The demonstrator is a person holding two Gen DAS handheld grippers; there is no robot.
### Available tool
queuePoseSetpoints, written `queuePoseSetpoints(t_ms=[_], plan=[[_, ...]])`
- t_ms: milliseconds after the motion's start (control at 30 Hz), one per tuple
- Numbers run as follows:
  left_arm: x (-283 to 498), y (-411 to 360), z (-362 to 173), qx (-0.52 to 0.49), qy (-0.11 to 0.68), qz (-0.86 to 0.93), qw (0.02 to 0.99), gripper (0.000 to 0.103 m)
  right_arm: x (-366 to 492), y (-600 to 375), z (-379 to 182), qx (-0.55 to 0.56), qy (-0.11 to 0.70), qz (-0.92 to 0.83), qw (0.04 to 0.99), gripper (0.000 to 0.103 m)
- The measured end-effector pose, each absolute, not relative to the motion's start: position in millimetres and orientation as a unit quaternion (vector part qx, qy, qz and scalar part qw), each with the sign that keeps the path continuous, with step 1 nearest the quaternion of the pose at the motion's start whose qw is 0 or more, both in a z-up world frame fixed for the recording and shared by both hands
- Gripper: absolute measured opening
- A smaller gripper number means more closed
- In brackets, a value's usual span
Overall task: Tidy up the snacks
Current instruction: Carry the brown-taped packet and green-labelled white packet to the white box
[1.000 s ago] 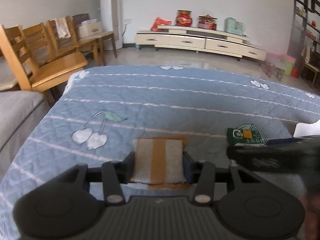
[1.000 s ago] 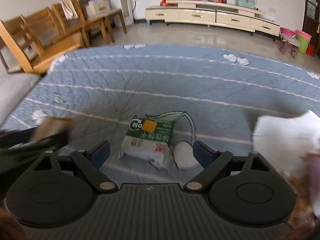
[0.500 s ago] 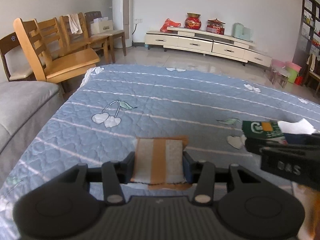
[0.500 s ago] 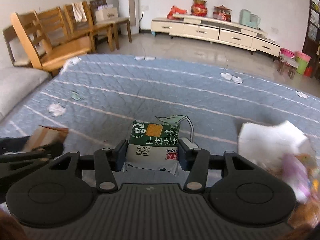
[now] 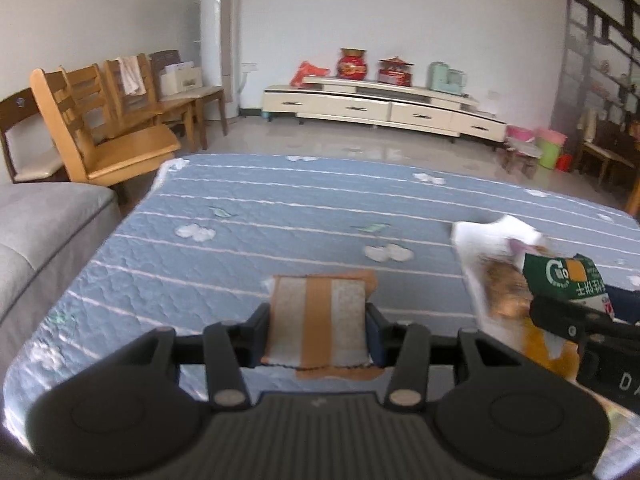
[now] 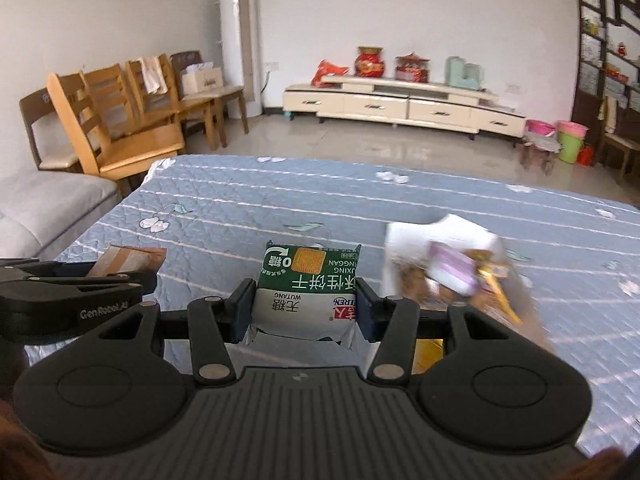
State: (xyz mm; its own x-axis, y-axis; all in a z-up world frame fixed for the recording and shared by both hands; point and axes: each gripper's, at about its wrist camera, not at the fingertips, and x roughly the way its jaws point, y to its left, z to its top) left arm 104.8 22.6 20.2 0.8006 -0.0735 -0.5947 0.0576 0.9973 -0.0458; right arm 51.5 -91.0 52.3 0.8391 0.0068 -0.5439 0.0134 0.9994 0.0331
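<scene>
My left gripper (image 5: 319, 330) is shut on a silver and tan striped snack packet (image 5: 320, 322), held above the blue quilted table (image 5: 280, 216). My right gripper (image 6: 306, 312) is shut on a green and white biscuit packet (image 6: 308, 292), also lifted off the cloth. That green packet (image 5: 570, 282) shows at the right edge of the left wrist view, and the striped packet (image 6: 128, 260) at the left of the right wrist view. To the right, a white bag (image 6: 436, 236) holds several snacks, among them a purple and white pack (image 6: 450, 270).
A grey sofa (image 5: 36, 224) flanks the table on the left, with wooden chairs (image 5: 100, 136) behind it. A low cream TV cabinet (image 5: 380, 108) lines the far wall. Pink and green buckets (image 6: 568, 140) stand at the far right.
The right gripper closed on the green biscuit packet that lay on the cloth and lifted it. Both grippers rose and pulled back from the table, each carrying its packet.
</scene>
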Motion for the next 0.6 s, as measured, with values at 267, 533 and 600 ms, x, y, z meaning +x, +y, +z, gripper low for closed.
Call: queuePoseSetpoints(t_ms=[267, 533, 600], plan=[[75, -29, 22, 0.001, 0.309, -0.104, 0.946, 0.047, -9, -147, 54, 0.034, 0.268, -0.059, 0.961, 0.063], [68, -75, 17, 0.021, 0.305, -0.154, 0.939, 0.047, -21, -197, 47, 0.046, 0.262, -0.105, 0.958, 0.063], [70, -81, 15, 0.024, 0.306, -0.162, 0.938, 0.047, -17, -206, 43, 0.048, 0.265, -0.106, 0.957, 0.063]])
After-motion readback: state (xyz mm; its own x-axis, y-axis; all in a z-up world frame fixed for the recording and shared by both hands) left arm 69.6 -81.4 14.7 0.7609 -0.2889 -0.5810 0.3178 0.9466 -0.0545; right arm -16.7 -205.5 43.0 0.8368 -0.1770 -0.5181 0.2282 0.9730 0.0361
